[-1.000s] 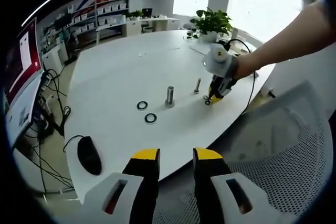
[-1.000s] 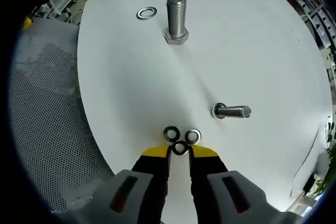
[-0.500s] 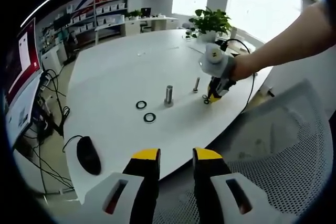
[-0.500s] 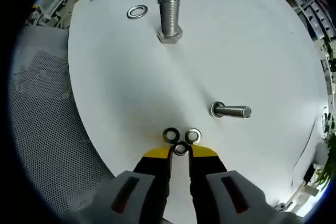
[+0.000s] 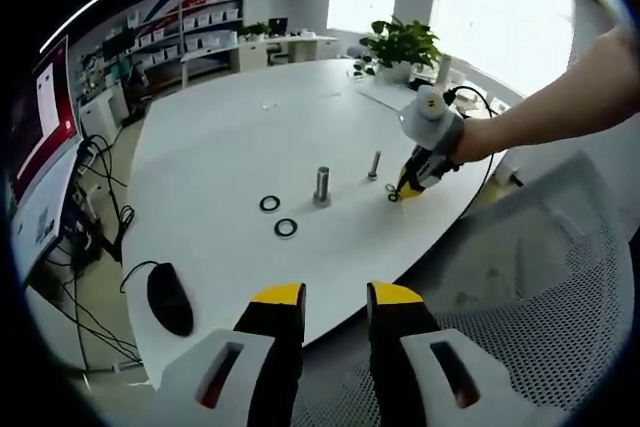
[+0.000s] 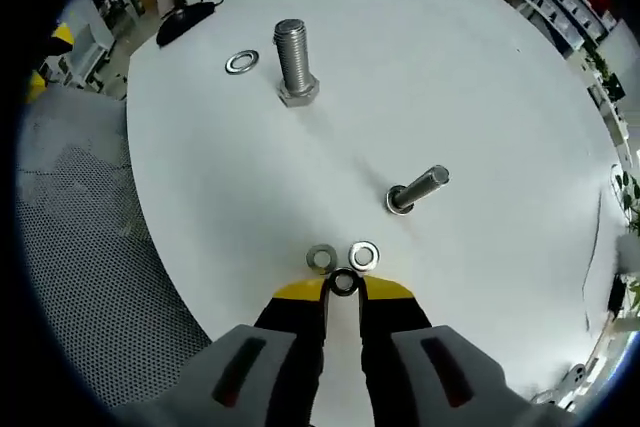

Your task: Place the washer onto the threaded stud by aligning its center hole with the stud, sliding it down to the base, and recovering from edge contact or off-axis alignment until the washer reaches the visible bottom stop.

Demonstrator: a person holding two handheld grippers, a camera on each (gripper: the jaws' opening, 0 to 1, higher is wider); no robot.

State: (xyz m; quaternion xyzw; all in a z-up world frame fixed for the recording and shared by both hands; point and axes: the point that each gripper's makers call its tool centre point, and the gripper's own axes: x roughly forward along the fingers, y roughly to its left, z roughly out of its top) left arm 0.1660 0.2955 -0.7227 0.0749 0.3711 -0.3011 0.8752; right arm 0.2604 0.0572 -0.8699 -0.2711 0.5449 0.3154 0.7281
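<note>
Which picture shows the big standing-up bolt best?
The right gripper view: the upright bolt is large there, with its threads and hex base clear on the white table. In the left gripper view it is a small grey post.

Bright windows point(image 5: 480, 7), shelving point(image 5: 190, 32), mesh chair point(image 5: 560, 287).

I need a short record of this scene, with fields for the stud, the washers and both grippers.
stud: large bolt standing upright on its head on the white table
second bolt: smaller, not on the stud's spot
washers: three clustered at the right gripper; one between its tips
other washers: two near the stud
left gripper: open, over the table edge
</note>
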